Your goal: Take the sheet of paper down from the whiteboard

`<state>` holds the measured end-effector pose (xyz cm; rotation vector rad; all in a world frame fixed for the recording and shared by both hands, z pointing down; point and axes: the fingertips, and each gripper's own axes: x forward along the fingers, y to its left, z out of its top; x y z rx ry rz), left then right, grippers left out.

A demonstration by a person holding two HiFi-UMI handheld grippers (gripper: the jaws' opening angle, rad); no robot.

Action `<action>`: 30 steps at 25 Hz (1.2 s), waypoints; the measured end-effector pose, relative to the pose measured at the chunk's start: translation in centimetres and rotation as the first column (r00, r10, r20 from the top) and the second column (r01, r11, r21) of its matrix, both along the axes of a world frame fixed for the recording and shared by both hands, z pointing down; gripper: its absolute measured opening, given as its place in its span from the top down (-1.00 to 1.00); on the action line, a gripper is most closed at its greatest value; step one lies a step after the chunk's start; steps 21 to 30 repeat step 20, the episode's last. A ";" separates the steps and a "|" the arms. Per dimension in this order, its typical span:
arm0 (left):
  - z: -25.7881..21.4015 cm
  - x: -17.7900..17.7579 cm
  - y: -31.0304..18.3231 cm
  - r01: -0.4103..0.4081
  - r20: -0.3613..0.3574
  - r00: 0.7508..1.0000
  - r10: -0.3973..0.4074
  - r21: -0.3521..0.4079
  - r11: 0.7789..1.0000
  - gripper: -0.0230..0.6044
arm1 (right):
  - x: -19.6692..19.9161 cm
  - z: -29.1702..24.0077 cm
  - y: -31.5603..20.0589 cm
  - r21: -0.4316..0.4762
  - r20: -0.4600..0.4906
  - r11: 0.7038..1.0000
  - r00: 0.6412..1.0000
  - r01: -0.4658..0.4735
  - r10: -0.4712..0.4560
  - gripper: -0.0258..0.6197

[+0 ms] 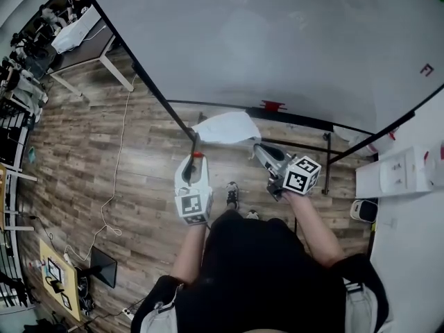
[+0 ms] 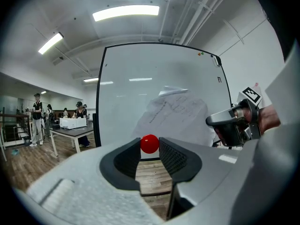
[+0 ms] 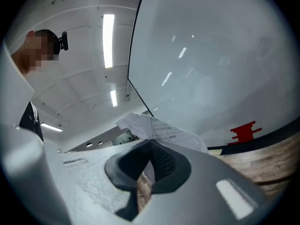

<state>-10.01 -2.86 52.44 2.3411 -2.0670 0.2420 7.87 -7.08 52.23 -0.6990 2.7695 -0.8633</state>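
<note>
Since the whiteboard [image 1: 277, 40] fills the far half of the head view and stands upright over a wooden floor [image 1: 125, 165], everything is being handled low, near its bottom edge. The paper [image 1: 225, 127] is held in the air just in front of that edge, between the two grippers, crumpled and curling, and it seems to be free of the board.

The right gripper [image 3: 149, 146] is closed on the paper's right edge, with the sheet rising out of the shut jaws. The left gripper [image 1: 195, 150] is closed on a small red ball, probably a magnet [image 2: 149, 143], which is pinched at the very tips of the pads, at the paper's left edge.

Two risks are judged from here. The sheet is gripped at one edge only, so it could be pulled out or torn if the right gripper is swung quickly or the loose part catches on the frame. The magnet is round and held at its widest by the tips alone, so it could be squeezed out and dropped to the floor, or drawn back to the board if brought close.

Whether any corner of the paper touches the board cannot be told. Its print is too small to be read. A red piece [image 3: 246, 132] at the board's lower edge cannot be identified.
</note>
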 end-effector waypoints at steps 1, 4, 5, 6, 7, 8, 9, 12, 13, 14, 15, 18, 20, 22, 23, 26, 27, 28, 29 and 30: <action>0.1 0.0 0.3 0.002 -0.002 1.000 -0.002 -0.001 1.000 0.51 | 0.0 0.0 0.3 -0.002 0.001 1.000 1.000 0.001 -0.001 0.91; 0.4 0.3 1.1 0.007 -0.005 1.000 -0.007 -0.003 1.000 0.51 | 0.2 0.2 0.9 -0.005 -0.008 1.000 1.000 0.008 -0.008 0.91; 0.4 0.5 1.3 0.008 -0.005 1.000 -0.008 -0.003 1.000 0.51 | 0.2 0.3 1.1 -0.004 -0.013 1.000 1.000 0.009 -0.009 0.91; 0.3 0.6 1.5 0.008 -0.005 1.000 -0.008 -0.002 1.000 0.51 | 0.3 0.4 1.3 -0.004 -0.016 1.000 1.000 0.010 -0.010 0.91; 0.3 0.6 1.6 0.009 -0.004 1.000 -0.009 -0.001 1.000 0.51 | 0.4 0.4 1.4 -0.005 -0.016 1.000 1.000 0.010 -0.010 0.91; 0.3 0.7 1.7 0.010 -0.003 1.000 -0.010 0.000 1.000 0.51 | 0.4 0.5 1.6 -0.005 -0.015 1.000 1.000 0.011 -0.011 0.91; 0.3 0.7 1.9 0.011 -0.003 1.000 -0.011 0.000 1.000 0.51 | 0.3 0.5 1.7 -0.006 -0.014 1.000 1.000 0.012 -0.012 0.91; 0.6 0.4 2.2 0.017 -0.009 1.000 -0.017 -0.007 1.000 0.51 | 0.1 0.5 2.0 -0.009 -0.011 1.000 1.000 0.018 -0.018 0.91; 0.7 0.3 2.4 0.019 -0.010 1.000 -0.020 -0.010 1.000 0.51 | 0.0 0.5 2.1 -0.011 -0.009 1.000 1.000 0.018 -0.018 0.91; 0.7 0.2 2.5 0.020 -0.010 1.000 -0.020 -0.010 1.000 0.51 | -0.1 0.5 2.2 -0.012 -0.009 1.000 1.000 0.019 -0.019 0.91; 0.5 0.2 2.6 0.019 -0.009 1.000 -0.019 -0.007 1.000 0.51 | -0.2 0.5 2.4 -0.014 -0.008 1.000 1.000 0.018 -0.018 0.91; 0.3 0.2 2.8 0.016 -0.011 1.000 -0.016 0.000 1.000 0.51 | -0.3 0.5 2.7 -0.015 -0.006 1.000 1.000 0.019 -0.019 0.91; 0.3 0.2 3.0 0.014 -0.013 1.000 -0.014 0.001 1.000 0.51 | -0.3 0.5 2.8 -0.017 -0.005 1.000 1.000 0.020 -0.020 0.91; 0.3 0.2 3.0 0.014 -0.013 1.000 -0.014 0.001 1.000 0.51 | -0.3 0.5 2.8 -0.017 -0.005 1.000 1.000 0.020 -0.020 0.91; 0.3 0.2 3.0 0.014 -0.013 1.000 -0.014 0.001 1.000 0.51 | -0.3 0.5 2.8 -0.017 -0.005 1.000 1.000 0.020 -0.020 0.91; 0.3 0.2 3.0 0.014 -0.013 1.000 -0.014 0.001 1.000 0.51 | -0.3 0.5 2.8 -0.017 -0.005 1.000 1.000 0.020 -0.020 0.91; 0.3 0.2 3.0 0.014 -0.013 1.000 -0.014 0.001 1.000 0.51 | -0.3 0.5 2.8 -0.017 -0.005 1.000 1.000 0.020 -0.020 0.91; 0.3 0.2 3.0 0.014 -0.013 1.000 -0.014 0.001 1.000 0.51 | -0.3 0.5 2.8 -0.017 -0.005 1.000 1.000 0.020 -0.020 0.91; 0.3 0.2 3.0 0.014 -0.013 1.000 -0.014 0.001 1.000 0.51 | -0.3 0.5 2.8 -0.017 -0.005 1.000 1.000 0.020 -0.020 0.91; 0.3 0.2 3.0 0.014 -0.013 1.000 -0.014 0.001 1.000 0.51 | -0.3 0.5 2.8 -0.017 -0.005 1.000 1.000 0.020 -0.020 0.91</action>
